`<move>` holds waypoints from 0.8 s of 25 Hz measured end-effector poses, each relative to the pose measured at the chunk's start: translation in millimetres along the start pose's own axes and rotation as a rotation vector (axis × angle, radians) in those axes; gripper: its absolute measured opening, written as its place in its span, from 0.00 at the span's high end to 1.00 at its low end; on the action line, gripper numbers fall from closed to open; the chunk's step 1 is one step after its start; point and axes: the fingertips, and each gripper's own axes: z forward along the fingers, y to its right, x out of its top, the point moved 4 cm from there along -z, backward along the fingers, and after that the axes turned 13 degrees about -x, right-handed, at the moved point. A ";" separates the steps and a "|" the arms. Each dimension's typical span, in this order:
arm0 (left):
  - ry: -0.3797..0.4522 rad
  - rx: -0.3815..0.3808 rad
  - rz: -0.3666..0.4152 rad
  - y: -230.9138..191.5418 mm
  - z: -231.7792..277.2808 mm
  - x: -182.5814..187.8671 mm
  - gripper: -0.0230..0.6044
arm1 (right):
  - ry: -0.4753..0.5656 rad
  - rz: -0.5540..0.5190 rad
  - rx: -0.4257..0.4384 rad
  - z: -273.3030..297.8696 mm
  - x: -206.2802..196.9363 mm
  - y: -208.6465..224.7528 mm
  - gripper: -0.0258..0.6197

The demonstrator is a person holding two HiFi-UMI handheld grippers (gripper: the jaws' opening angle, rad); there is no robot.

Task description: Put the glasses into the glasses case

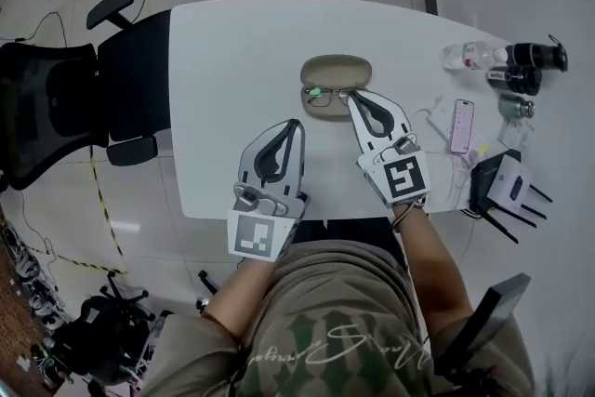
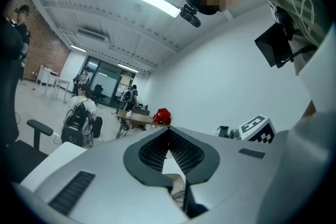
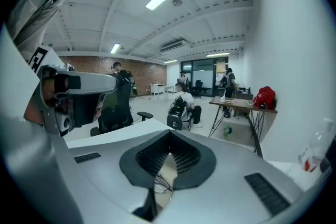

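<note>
Jaws of my right gripper (image 3: 169, 135) are closed together, the tips meet and nothing stands between them. Through the gap under the pads I see the thin frame of the glasses (image 3: 160, 183), so they lie below me and are not held; whether my tip touches the frame, I cannot tell. My left gripper (image 1: 297, 122) also has its jaws closed and empty, and it waits just beside the glasses, over the bench (image 1: 223, 79).

The glasses lie on the bench directly in front of the glasses case (image 1: 337, 68), which is open and has nothing in it. So I judge the step in hand is the approach, and the grasp is not yet made. For the next move I must open the right jaws a little, go down on the frame near the hinge, and close gently, because the frame is thin and can slip. After that comes a short lift into the case behind.
</note>
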 end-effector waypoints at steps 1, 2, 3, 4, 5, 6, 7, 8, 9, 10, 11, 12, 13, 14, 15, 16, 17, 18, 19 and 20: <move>0.009 0.011 0.013 0.1 1.1 3.3 0.95 | 0.011 0.011 -0.021 -4.2 2.5 1.7 0.94; 0.017 0.024 0.022 0.4 1.0 7.1 0.95 | 0.022 0.016 -0.039 -8.2 5.5 2.9 0.94; 0.021 0.034 0.030 1.4 -0.1 10.5 0.95 | 0.035 0.014 -0.052 -12.2 9.2 3.6 0.94; 0.020 0.042 0.039 3.1 -1.7 13.4 0.95 | 0.052 0.009 -0.061 -16.4 13.6 3.8 0.94; 0.019 0.046 0.049 5.3 -3.2 15.9 0.95 | 0.070 0.002 -0.068 -20.8 18.5 3.7 0.94; 0.019 0.050 0.056 8.0 -4.4 18.1 0.95 | 0.090 -0.007 -0.073 -25.4 23.5 3.3 0.94; 0.020 0.054 0.054 11.1 -5.9 20.2 0.95 | 0.109 -0.021 -0.074 -30.3 28.2 2.4 0.94; 0.023 0.061 0.044 14.1 -8.2 22.0 0.95 | 0.125 -0.038 -0.071 -35.4 32.3 0.6 0.94; 0.028 0.069 0.034 16.6 -10.9 23.5 0.95 | 0.136 -0.053 -0.065 -40.6 35.0 -1.6 0.94; 0.034 0.077 0.030 18.6 -13.0 25.1 0.95 | 0.139 -0.060 -0.060 -46.4 35.7 -3.4 0.94; 0.042 0.082 0.033 20.5 -13.5 27.2 0.95 | 0.138 -0.058 -0.059 -52.7 34.5 -3.5 0.94; 0.053 0.085 0.043 23.0 -12.3 30.2 0.95 | 0.136 -0.048 -0.063 -59.7 32.2 -1.9 0.94; 0.066 0.084 0.057 26.6 -10.2 34.9 0.95 | 0.135 -0.034 -0.071 -67.2 29.6 1.1 0.94; 0.081 0.082 0.073 31.2 -8.3 40.5 0.95 | 0.132 -0.023 -0.082 -74.8 26.9 4.6 0.94; 0.092 0.079 0.089 36.4 -8.0 45.1 0.95 | 0.125 -0.019 -0.091 -81.9 23.9 7.9 0.94; 0.096 0.080 0.102 41.7 -9.6 47.5 0.95 | 0.116 -0.021 -0.094 -88.2 20.8 10.5 0.94; 0.098 0.087 0.111 47.1 -13.0 48.1 0.95 | 0.109 -0.027 -0.090 -93.8 17.7 11.9 0.94; 0.099 0.097 0.116 53.0 -17.4 47.6 0.95 | 0.104 -0.034 -0.079 -99.7 14.3 12.3 0.94; 0.098 0.107 0.120 59.4 -21.7 45.8 0.95 | 0.099 -0.037 -0.069 -105.9 10.5 12.2 0.94; 0.093 0.113 0.124 65.7 -25.2 43.1 0.95 | 0.096 -0.036 -0.062 -112.2 6.9 12.3 0.94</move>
